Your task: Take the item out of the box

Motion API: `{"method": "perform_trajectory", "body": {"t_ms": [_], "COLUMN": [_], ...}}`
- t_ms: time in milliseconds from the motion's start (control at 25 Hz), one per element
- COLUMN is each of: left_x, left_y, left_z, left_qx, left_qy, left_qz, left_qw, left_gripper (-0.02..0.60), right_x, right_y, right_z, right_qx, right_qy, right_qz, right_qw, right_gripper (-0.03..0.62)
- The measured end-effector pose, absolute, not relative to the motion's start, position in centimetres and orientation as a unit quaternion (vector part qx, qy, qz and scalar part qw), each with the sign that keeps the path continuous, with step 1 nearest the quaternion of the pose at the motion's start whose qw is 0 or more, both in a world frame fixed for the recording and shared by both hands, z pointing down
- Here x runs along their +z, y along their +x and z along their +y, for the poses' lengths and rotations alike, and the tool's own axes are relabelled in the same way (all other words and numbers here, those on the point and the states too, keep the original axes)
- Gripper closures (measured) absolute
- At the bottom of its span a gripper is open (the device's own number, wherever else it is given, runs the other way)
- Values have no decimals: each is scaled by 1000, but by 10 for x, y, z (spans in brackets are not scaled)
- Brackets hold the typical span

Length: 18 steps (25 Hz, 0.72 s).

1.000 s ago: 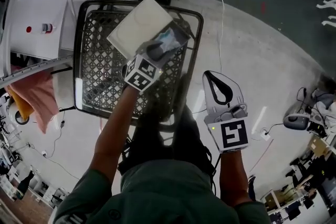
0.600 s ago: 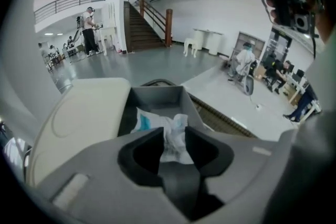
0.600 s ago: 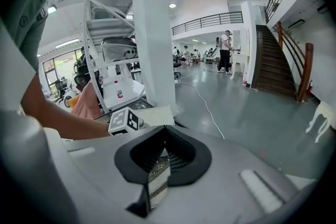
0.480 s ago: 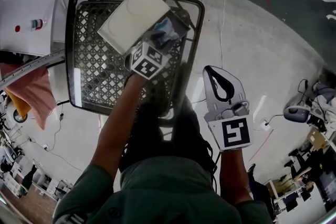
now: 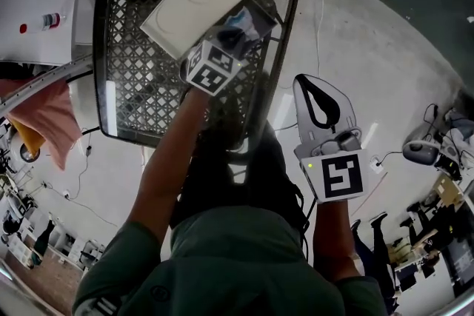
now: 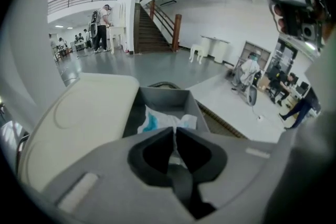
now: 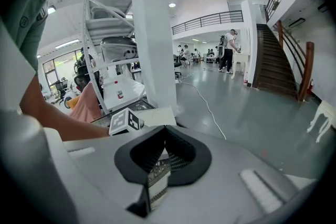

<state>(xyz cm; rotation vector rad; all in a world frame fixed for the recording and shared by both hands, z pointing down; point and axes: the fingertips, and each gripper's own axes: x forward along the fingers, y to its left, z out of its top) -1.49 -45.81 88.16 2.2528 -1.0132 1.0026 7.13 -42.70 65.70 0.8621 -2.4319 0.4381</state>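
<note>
Up front, the person's left arm (image 5: 164,174) reaches out nearly straight from the shoulder, with the forearm bare and slanting toward the black mesh basket (image 5: 107,48). At its end the left gripper (image 5: 238,32) tilts up and to the right, and its marker cube (image 5: 212,68) faces the head camera. Just beyond its jaws sits an open gray box (image 6: 168,96). The box's white lid (image 5: 192,7) is folded back on the gripper's left side. The wrapped item (image 6: 164,121), white with a patch of blue, lies inside the box against the wall nearest the gripper. The jaws are pinched down to a slit, and a thin pale strip running on from that wrapper is caught between them. Box and gripper are over the far right part of the basket. Whether the box rests on the basket rim or hangs from the grip cannot be told.

The right arm is bent and kept close to the body, and the right gripper (image 5: 316,81) points forward over the pale floor (image 5: 370,48). It is well apart from the box and to the right of the basket. Its jaws are pressed together with nothing between them, and its own marker cube (image 5: 342,175) sits just behind, toward the wrist. A white cable (image 5: 320,4) trails across the floor ahead of it.
</note>
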Motion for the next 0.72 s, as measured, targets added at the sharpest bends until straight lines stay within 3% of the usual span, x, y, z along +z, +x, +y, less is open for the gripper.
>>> {"method": "perform_trajectory", "body": {"t_ms": [280,720], "left_x": [821,677], "left_y": [-19,-44], "left_z": [-450,-425], "left_qx": [336,302], "left_qy": [843,871], "left_qz": [-357,-368], "left_qw": [223,121], "left_gripper": [563,563], "right_x": [625,551], "right_y": [63,48], "right_z": [-423,-402], "right_qx": [144,92], "right_qy": [324,328], "right_qz": [-902,-915], "right_qw": [245,218], "right_gripper": [588,588]}}
